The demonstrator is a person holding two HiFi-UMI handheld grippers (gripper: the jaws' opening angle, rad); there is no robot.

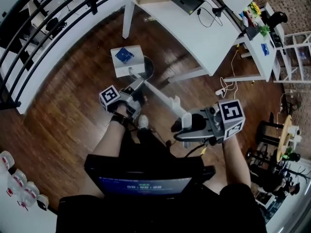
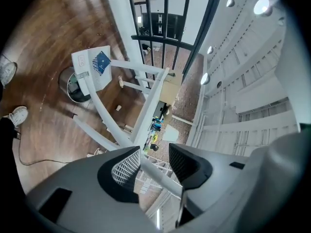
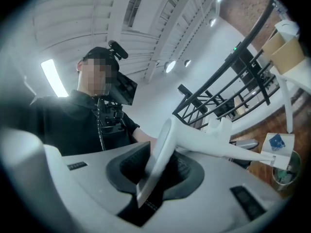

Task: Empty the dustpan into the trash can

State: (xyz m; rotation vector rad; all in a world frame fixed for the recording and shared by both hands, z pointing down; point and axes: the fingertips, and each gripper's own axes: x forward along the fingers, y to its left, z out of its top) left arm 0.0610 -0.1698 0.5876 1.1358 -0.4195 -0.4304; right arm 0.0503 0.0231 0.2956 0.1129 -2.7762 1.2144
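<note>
Dark wooden floor [image 1: 58, 115] spreads through the room, with a white table [image 1: 194, 33] at its far side and a black railing [image 1: 39, 33] along the left. At the near right, the right gripper [image 3: 155, 171] has its jaws closed on the flat white end of the handle [image 3: 214, 140], which stands edge-on between the two dark pads. From that pinch the handle runs away from the person, slanting left in the head view, to the left gripper [image 2: 154, 164]. That gripper's jaws stand spread with the handle passing slantwise between them. The rod lies against the tip of one ribbed pad, and a gap shows between it and the other. Beyond the left gripper, the handle continues to the dustpan [image 1: 127, 59], a white pan with a blue square label [image 1: 124, 55] on the face turned toward the head camera. Seen from above, the dustpan hangs over the rim of the trash can [image 1: 148, 68] and hides much of it. The can is a small round dark bin standing on the floor near one table leg. A white shoe [image 1: 143, 122] shows on the floor just below the left gripper.
</note>
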